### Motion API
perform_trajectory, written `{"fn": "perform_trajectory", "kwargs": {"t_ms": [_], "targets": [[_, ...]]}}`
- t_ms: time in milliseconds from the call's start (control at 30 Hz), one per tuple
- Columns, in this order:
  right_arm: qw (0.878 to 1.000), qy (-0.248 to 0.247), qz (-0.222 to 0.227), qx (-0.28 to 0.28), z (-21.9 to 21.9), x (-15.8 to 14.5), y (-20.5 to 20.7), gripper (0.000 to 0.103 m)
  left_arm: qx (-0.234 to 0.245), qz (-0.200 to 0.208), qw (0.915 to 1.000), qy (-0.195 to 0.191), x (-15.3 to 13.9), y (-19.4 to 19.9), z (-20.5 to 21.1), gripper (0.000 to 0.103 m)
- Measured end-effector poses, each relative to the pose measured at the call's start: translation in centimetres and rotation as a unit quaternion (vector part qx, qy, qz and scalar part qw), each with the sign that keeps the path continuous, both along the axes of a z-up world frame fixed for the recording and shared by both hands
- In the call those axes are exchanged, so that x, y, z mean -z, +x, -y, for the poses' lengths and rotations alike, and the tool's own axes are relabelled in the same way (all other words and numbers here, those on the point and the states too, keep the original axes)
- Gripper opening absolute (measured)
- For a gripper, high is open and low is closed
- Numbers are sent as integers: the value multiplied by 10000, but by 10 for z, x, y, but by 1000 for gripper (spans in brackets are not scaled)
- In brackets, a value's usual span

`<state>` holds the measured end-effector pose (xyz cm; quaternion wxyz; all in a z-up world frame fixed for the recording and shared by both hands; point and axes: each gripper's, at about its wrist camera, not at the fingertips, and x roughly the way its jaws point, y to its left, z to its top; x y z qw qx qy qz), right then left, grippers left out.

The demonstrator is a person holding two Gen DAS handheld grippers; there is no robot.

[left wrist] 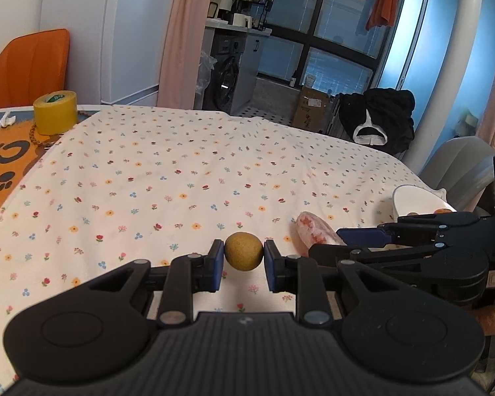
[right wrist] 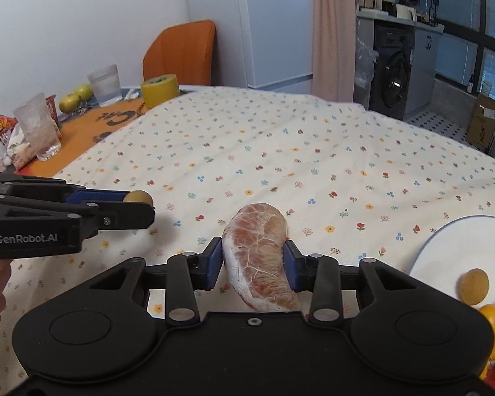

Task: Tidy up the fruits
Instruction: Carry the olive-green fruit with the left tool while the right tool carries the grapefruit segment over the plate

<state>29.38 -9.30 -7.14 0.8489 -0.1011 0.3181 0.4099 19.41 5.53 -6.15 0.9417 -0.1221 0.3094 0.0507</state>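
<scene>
while the left tool (left wrist: 243,255) pinches a brown fruit (left wrist: 243,250), the right tool (right wrist: 252,259) clamps a pomelo wedge (right wrist: 259,254) beside the plate (right wrist: 445,247).

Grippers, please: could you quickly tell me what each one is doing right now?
Left gripper: shut on the small brown fruit.
Right gripper: shut on the pomelo segment.

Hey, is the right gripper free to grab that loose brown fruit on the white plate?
Probably not yet: the right gripper is shut on the pomelo segment, though the brown fruit lies unobstructed on the white plate.
</scene>
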Motion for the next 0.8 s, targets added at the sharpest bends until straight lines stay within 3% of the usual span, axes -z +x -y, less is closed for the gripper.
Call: {"fn": "perform_trajectory", "kwargs": {"t_ms": [800], "targets": [[9951,621,453,615,88,-41,-29,37,433,354,9982,217,-29,-11,60,24]]}}
